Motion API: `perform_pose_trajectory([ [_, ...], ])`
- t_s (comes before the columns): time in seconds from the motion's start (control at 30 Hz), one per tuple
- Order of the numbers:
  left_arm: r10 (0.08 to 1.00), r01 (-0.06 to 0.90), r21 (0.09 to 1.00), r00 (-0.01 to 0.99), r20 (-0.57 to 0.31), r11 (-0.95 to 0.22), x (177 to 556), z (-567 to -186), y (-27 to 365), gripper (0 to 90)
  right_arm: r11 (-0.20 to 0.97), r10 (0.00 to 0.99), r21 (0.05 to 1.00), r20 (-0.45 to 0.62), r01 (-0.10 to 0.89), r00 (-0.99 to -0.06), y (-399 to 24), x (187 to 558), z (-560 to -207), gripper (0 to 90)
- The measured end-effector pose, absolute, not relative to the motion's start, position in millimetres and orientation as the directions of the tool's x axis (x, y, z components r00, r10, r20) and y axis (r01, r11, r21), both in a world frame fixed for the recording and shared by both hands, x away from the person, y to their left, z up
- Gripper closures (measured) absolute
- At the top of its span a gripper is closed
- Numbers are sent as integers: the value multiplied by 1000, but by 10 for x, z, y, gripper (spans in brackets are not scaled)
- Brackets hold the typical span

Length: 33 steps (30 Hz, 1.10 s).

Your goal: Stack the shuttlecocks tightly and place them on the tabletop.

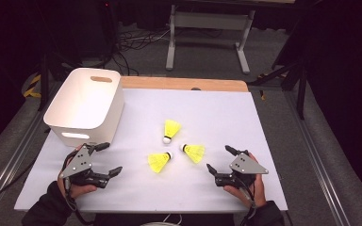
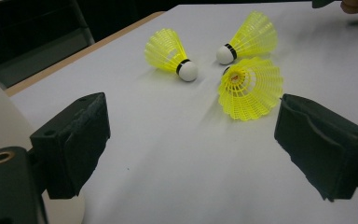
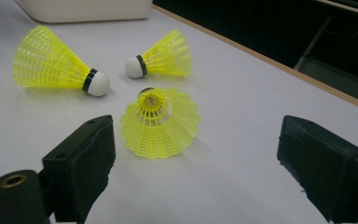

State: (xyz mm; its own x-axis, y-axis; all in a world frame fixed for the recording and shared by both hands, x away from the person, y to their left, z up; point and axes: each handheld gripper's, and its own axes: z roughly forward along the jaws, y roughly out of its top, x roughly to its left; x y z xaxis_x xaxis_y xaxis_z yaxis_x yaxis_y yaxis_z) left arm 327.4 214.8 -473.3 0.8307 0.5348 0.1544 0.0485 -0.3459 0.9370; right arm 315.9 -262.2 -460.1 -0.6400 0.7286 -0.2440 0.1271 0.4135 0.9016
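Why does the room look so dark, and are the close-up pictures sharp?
High view: the white table is brightly lit, the surroundings nearly black. Left gripper view: yellow shuttlecocks fairly sharp, soft shadows beneath. Right gripper view: the nearest shuttlecock is crisp, the black jaws slightly soft.

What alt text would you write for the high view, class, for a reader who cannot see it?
Three yellow shuttlecocks lie close together on a white table, between two open hand-held grippers: the left hand-held gripper and the right hand-held gripper, neither touching them. A white bin stands at the far left corner.
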Motion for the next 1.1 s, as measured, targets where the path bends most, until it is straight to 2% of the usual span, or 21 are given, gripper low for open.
perform_pose_trajectory([
  [0.87,517,51,931,842,155,-361,3293,-4716,2116,116,413,728,898,-228,149,-646,-2658,3198,-4584,128],
  [1.1,480,17,944,864,152,-330,3411,-4530,1963,128,408,729,898,-215,161,-650,-2662,3212,-4587,128],
])
